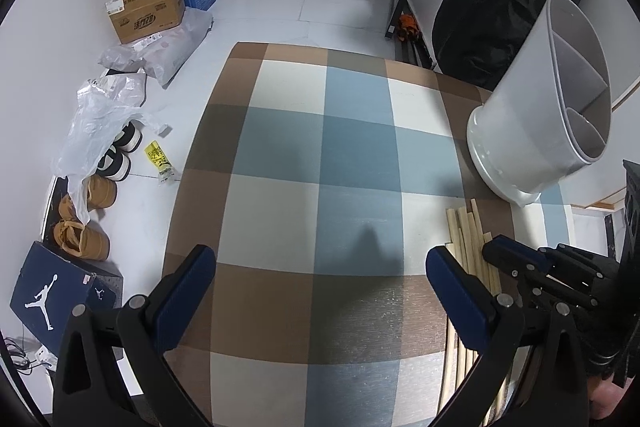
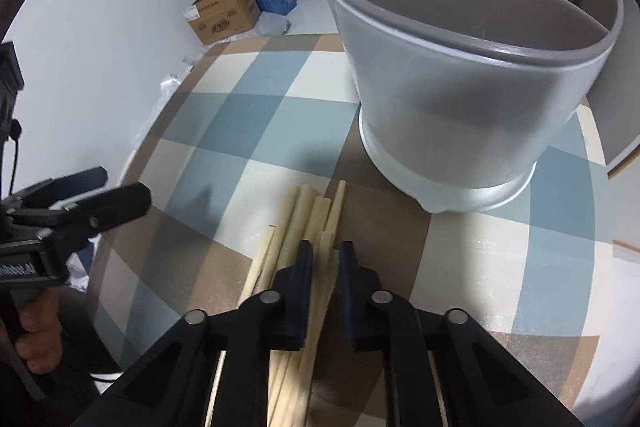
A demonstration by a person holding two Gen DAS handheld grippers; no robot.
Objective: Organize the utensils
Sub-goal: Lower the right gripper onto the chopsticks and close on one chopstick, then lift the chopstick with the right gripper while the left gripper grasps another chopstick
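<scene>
Pale wooden chopsticks (image 2: 304,227) lie bundled on the checked worktop (image 2: 248,115), near my right side, just in front of the white divided utensil holder (image 2: 460,99), which stands upright at the far right. My right claw (image 2: 323,255) hangs directly over the bundle, jaws drawn nearly together, one stick showing in the narrow gap; whether it is gripped I cannot tell. My left claw (image 1: 320,263) hangs over bare worktop, jaws wide apart, nothing between them.
</scene>
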